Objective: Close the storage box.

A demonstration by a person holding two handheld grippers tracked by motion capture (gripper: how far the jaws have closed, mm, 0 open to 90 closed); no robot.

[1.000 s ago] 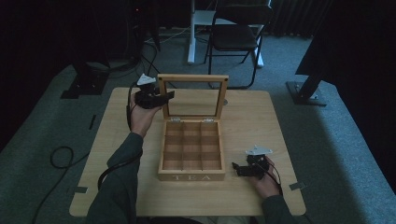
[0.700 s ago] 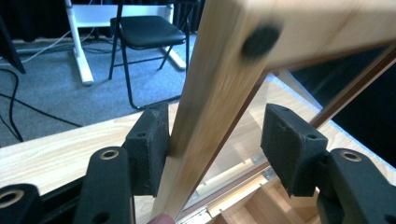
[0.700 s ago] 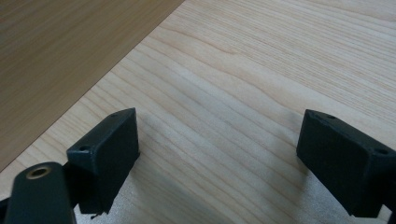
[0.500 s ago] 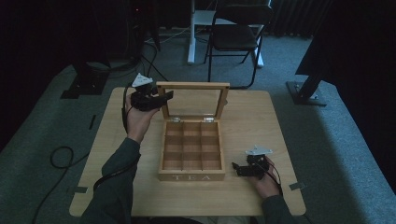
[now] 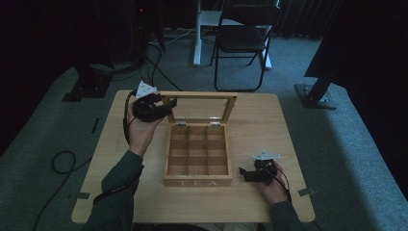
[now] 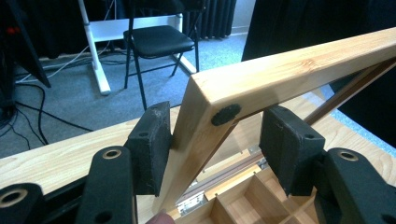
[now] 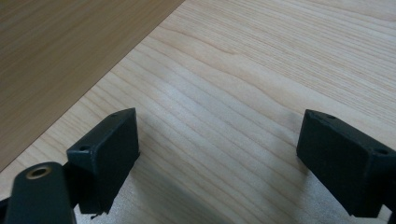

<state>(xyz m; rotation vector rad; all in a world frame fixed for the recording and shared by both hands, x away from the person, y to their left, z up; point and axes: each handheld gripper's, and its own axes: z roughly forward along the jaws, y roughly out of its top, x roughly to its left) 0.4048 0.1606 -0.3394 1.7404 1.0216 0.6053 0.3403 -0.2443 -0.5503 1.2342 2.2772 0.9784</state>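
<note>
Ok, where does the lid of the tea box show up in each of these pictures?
High view: the lid stands open at the far edge of the tea box, top centre of the table.
Left gripper view: its wooden corner sits mid-picture, between the jaws of the left hand-held gripper.
Right gripper view: not in it, just table top.
Shared landmark: the black chair behind the table.

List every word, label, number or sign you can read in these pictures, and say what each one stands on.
"TEA": capital letters on the front wall of the wooden box, seen in the high view.
No other text is readable: the lid, the table and both tools bear no lettering that can be made out.
</note>
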